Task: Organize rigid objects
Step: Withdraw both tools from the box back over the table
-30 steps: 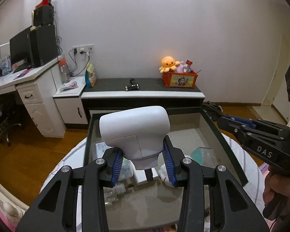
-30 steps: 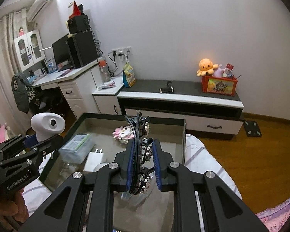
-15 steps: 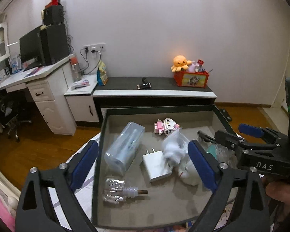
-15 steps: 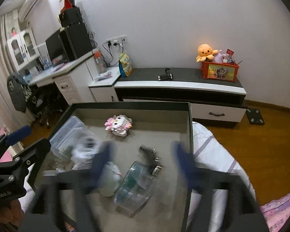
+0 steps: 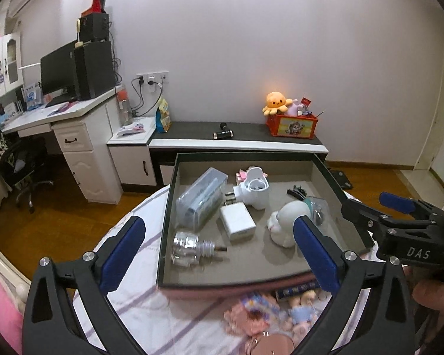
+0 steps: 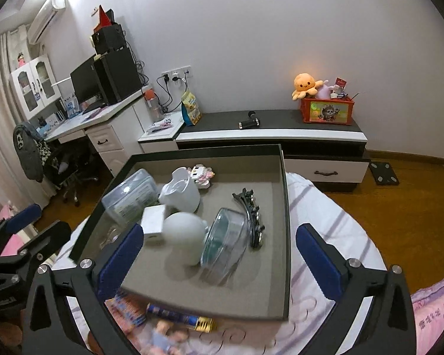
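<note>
So both grippers are hanging over the near edge of the tray (image 5: 325, 171) with nothing in them. The left gripper (image 5: 219, 248) has its jaws spread wide, and the right gripper (image 6: 219, 254) is just as wide open.

The tray is a dark shallow box with a grey floor, sitting on a white cloth with purple stripes (image 5: 151, 301). Inside it:

- a white camera-like gadget (image 5: 256, 188) tipped over near the back, touching a pink-and-white block figure (image 6: 202, 174) behind it
- a clear plastic case (image 5: 201, 198) along the left side
- a white charger block (image 5: 237, 222) in the middle, just beside the case
- a small clear bottle with a screw neck (image 5: 192, 248) lying on its side at the front left
- a white rounded figure (image 5: 284, 222) right of the charger
- a clear round container (image 6: 226, 241) leaning against that figure
- a black hair clip with studs (image 6: 250, 216) touching the container's right side

In front of the tray, on the cloth, there's a blurry pile: a blue-and-gold tube (image 6: 180, 318) and some small dolls (image 5: 299, 310) (too smeared to say more).

Back of the room has a low black-and-white cabinet (image 6: 281, 133) with an orange plush octopus (image 6: 305, 84) on a red box.
</note>
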